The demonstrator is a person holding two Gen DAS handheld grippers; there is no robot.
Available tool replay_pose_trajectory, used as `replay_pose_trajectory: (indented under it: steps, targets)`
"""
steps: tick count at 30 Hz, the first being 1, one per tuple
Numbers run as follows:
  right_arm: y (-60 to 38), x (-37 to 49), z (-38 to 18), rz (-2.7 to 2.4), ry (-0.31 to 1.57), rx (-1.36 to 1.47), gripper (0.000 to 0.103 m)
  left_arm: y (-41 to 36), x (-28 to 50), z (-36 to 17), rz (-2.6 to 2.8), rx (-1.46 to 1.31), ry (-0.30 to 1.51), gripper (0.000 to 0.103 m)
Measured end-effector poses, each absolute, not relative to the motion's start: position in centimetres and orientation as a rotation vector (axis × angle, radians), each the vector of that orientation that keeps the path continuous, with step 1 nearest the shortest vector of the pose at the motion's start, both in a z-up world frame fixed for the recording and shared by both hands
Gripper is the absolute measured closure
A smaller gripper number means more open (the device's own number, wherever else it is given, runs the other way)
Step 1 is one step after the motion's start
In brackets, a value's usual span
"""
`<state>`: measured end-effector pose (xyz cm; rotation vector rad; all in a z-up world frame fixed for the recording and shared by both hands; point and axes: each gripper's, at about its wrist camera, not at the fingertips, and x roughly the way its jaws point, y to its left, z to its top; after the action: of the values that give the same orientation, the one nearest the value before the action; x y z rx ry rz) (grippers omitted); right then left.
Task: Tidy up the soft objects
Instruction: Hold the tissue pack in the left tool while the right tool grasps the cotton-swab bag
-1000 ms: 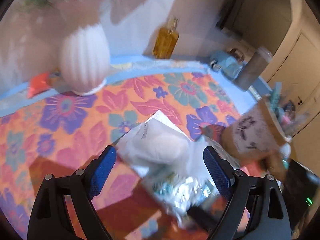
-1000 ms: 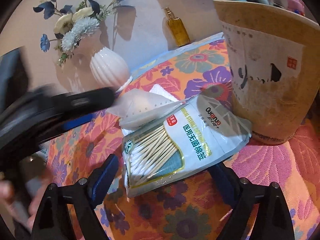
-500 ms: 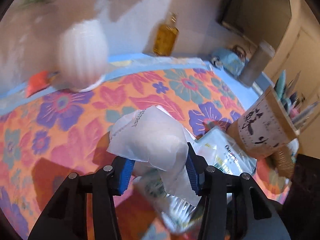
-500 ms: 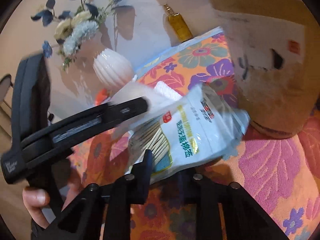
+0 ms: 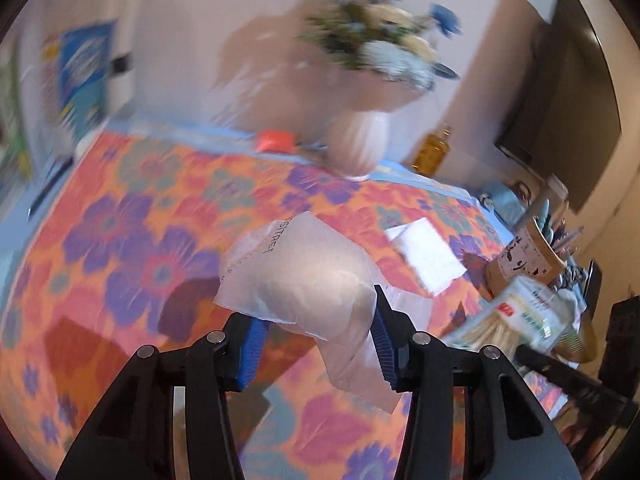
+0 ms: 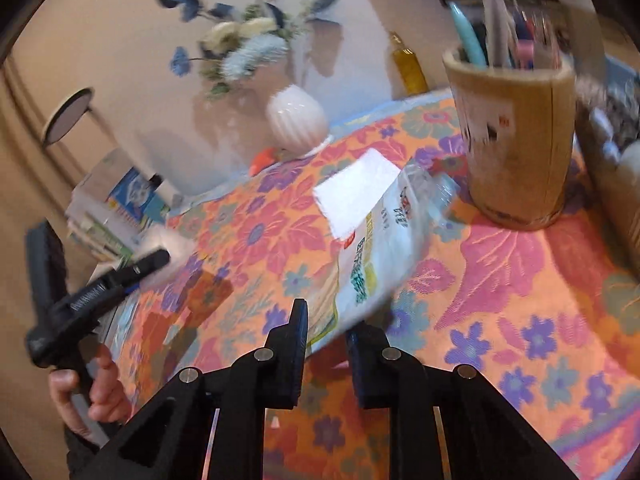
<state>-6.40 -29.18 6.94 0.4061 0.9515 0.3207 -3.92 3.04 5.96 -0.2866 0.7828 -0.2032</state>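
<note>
Translucent crinkly pouch (image 5: 304, 280) clamped in left hand-held gripper (image 5: 316, 344); glossy cotton-swab packet (image 6: 384, 248) pinched by right hand-held gripper (image 6: 326, 340).

A translucent pouch (image 5: 296, 280) holding a soft white mass, apparently cotton, is seen raised above the floral cloth. A cotton-swab packet (image 6: 372, 252), white and printed, is tilted up at centre. A flat white pad (image 6: 356, 192) lies beyond.

White ribbed ceramic vase (image 6: 297, 121) at rear of floral orange tablecloth (image 6: 500, 288); amber glass bottle (image 6: 407, 65) right of it; tan cylindrical holder (image 6: 516, 144) further right; flat white pad (image 6: 356, 192) between vase and holder.
</note>
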Motion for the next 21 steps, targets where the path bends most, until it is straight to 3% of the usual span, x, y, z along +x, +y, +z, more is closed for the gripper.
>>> replay_pose_trajectory:
  steps: [9, 12, 14, 15, 17, 21]
  targets:
    - [-27.1, -2.0, 7.1, 0.348, 1.026, 0.299, 0.085, 4.8, -4.1, 1.7, -0.192, -0.312, 0.788, 0.058]
    - [-25.1, 0.0, 4.4, 0.263, 1.120, 0.210, 0.076, 5.4, -4.1, 1.2, -0.214, -0.341, 0.798, 0.058]
    - [-25.1, 0.6, 2.5, 0.241, 1.199, 0.253, 0.047, 5.6, -4.5, 1.5, -0.245, -0.352, 0.771, 0.058]
    - [-25.6, 0.6, 1.8, 0.257, 1.218, 0.319, 0.043, 5.6, -4.5, 1.4, -0.256, -0.357, 0.772, 0.058]
    - [-27.1, 0.4, 1.6, 0.287, 1.179, 0.479, 0.018, 5.4, -4.5, 1.3, -0.262, -0.354, 0.780, 0.058]
    - [-28.3, 0.7, 1.1, 0.255, 1.157, 0.701, 0.003, 4.5, -4.7, 1.6, -0.250, -0.305, 0.757, 0.058]
